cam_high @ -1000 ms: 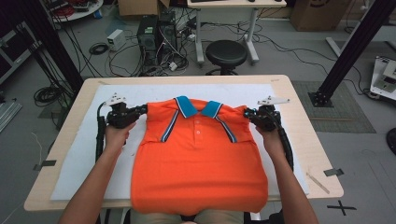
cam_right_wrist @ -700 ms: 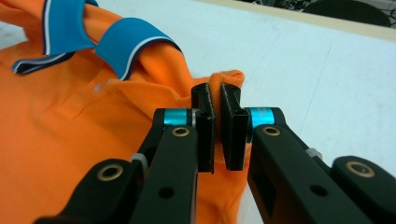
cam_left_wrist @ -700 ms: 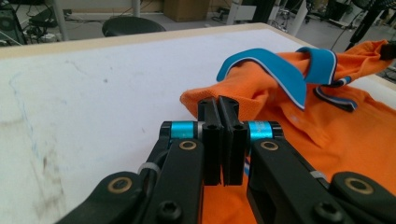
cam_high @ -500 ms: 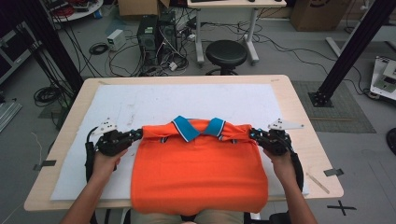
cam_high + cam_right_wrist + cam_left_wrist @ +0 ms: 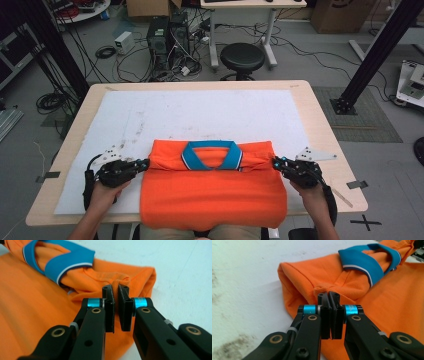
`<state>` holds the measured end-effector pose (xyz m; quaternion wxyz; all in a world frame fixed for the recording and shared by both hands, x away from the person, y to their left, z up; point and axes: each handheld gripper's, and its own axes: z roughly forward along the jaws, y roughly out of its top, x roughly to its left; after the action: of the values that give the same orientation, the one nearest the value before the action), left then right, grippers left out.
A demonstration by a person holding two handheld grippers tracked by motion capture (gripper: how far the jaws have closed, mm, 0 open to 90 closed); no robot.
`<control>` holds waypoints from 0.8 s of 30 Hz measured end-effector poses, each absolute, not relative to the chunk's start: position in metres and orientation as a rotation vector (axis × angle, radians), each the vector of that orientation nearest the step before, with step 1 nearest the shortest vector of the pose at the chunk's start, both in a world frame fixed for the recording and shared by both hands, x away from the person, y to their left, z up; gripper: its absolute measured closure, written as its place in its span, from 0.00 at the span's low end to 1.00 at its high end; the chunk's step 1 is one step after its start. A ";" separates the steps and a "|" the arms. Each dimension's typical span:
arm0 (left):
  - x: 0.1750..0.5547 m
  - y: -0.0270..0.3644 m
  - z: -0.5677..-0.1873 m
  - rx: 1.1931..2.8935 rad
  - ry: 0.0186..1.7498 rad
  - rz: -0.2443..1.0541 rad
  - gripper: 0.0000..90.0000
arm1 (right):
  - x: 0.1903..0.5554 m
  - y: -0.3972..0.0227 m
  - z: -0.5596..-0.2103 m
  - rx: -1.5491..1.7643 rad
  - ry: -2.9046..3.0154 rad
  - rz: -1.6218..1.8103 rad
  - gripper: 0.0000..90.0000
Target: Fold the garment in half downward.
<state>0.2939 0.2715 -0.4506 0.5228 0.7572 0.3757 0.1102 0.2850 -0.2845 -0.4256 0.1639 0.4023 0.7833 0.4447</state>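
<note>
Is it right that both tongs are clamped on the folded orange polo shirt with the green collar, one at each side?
Not quite: the collar is blue with a white stripe, as the high view shows. The left tongs and right tongs are indeed clamped on the orange polo shirt, one at each side.

Bright, even overhead light; soft shadows; near jaws slightly out of focus.

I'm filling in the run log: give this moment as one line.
stage: folding | left gripper: shut on orange polo shirt | right gripper: shut on it | collar: on top
</note>
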 end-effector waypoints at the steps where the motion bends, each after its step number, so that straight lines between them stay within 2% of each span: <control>1: 0.294 0.271 -0.450 1.811 0.890 0.262 0.97 | 0.285 -0.284 -0.427 1.152 2.240 1.259 0.94; 2: 0.294 0.271 -0.450 1.811 0.890 0.262 0.96 | 0.285 -0.284 -0.427 1.152 2.240 1.259 0.94; 3: 0.298 0.271 -0.445 1.777 0.907 0.260 0.84 | 0.285 -0.284 -0.426 1.151 2.247 1.262 0.88; 4: 0.301 0.272 -0.441 1.753 0.925 0.255 0.69 | 0.286 -0.283 -0.424 1.157 2.235 1.275 0.77; 7: 0.314 0.273 -0.432 1.715 0.960 0.288 0.51 | 0.289 -0.284 -0.413 1.173 2.158 1.336 0.63; 9: 0.326 0.273 -0.427 1.695 0.973 0.301 0.49 | 0.296 -0.284 -0.405 1.184 2.108 1.360 0.57; 13: 0.350 0.268 -0.421 1.700 0.992 0.314 0.47 | 0.319 -0.280 -0.397 1.207 2.075 1.287 0.54; 18: 0.375 0.263 -0.430 1.749 1.059 0.301 0.45 | 0.350 -0.276 -0.409 1.288 2.123 1.189 0.51; 20: 0.384 0.260 -0.438 1.770 1.101 0.259 0.42 | 0.369 -0.272 -0.422 1.357 2.189 1.121 0.47; 24: 0.393 0.254 -0.455 1.844 1.143 0.198 0.43 | 0.382 -0.269 -0.436 1.406 2.271 1.048 0.49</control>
<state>0.3934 0.2544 -0.4555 0.4630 0.7502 0.4652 0.0807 0.3823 -0.2687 -0.4356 0.1354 0.4856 0.7842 0.3619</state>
